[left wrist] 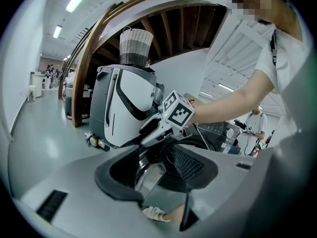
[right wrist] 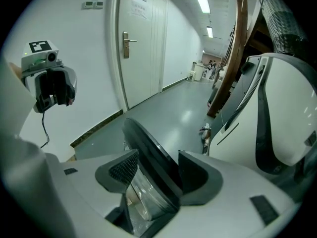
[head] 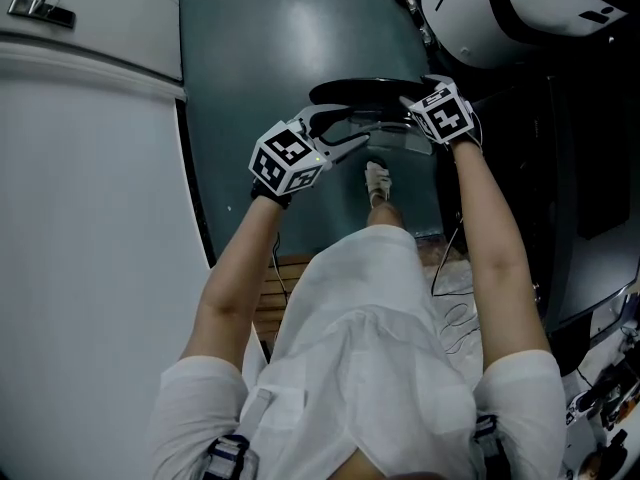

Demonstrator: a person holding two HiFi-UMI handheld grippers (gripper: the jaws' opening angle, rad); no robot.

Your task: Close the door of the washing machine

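**Both grippers at the open washer door**

Nearest, the left gripper (left wrist: 158,175) has its fingers spread wide. The glass bulge of the door (head: 365,91) stands loose between them. Just beyond, the right gripper (right wrist: 159,172) pinches the door's dark rim, one pad on each face. The door is swung out from the washing machine (left wrist: 215,132) on the right, over the grey-green floor (head: 260,48) and the person's white shoe (head: 377,180). Farther off stands a large white machine (head: 500,8).
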